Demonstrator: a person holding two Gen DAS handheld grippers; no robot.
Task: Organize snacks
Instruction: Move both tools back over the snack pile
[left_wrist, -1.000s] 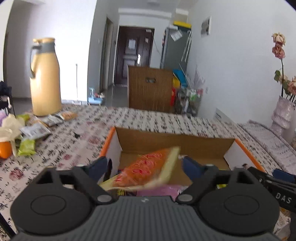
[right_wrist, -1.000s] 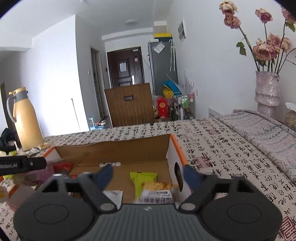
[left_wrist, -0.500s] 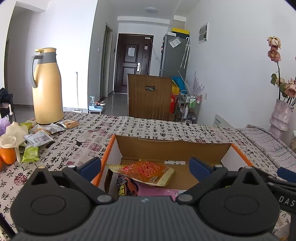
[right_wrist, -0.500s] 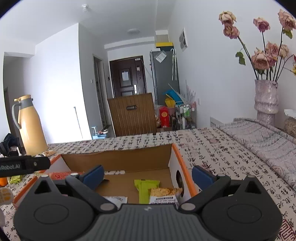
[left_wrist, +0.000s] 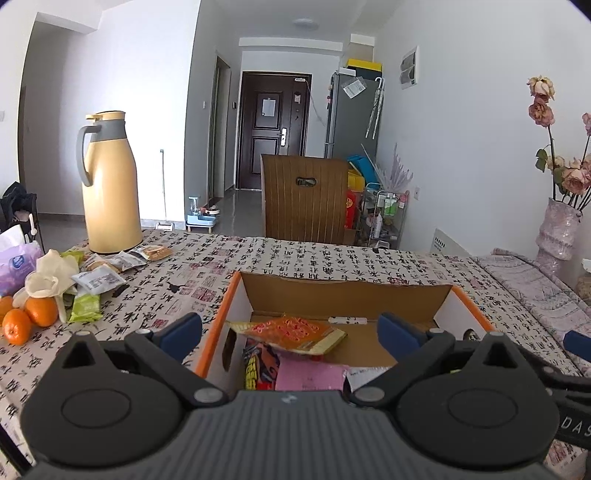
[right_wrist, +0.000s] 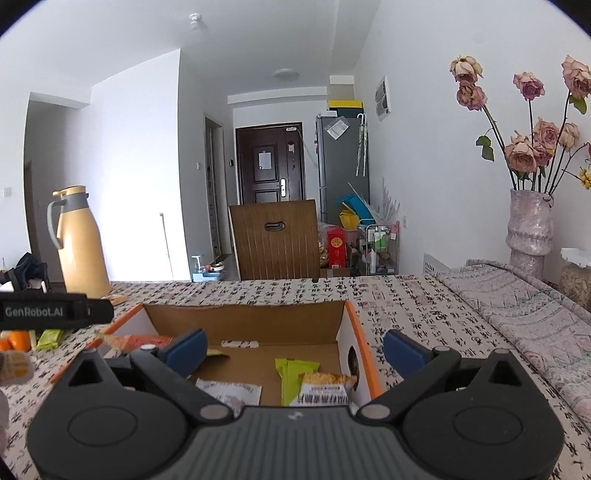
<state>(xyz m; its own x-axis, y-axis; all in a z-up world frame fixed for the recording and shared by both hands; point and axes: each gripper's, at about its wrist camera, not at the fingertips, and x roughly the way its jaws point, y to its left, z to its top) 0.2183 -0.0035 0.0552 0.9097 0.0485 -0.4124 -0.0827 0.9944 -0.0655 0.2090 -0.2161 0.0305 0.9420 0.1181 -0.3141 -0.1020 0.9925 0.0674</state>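
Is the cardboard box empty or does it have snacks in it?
Not empty. The cardboard box holds an orange snack packet and a green packet, among others.

You have open air above the cardboard box (left_wrist: 347, 295); its walls fence the sides. Left, oranges (left_wrist: 27, 317), snack packets (left_wrist: 98, 280) and a thermos jug (left_wrist: 109, 184) crowd the worktop (left_wrist: 295, 254); right, cloth lies bare up to the vase (right_wrist: 530, 229).

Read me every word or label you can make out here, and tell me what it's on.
"GenRobot.AI": side of the left tongs, seen from the right wrist.
"DAS", cut off: the right tongs' side, left wrist view.
Snack packets, tablecloth characters, barcode packet: too blurred to read.
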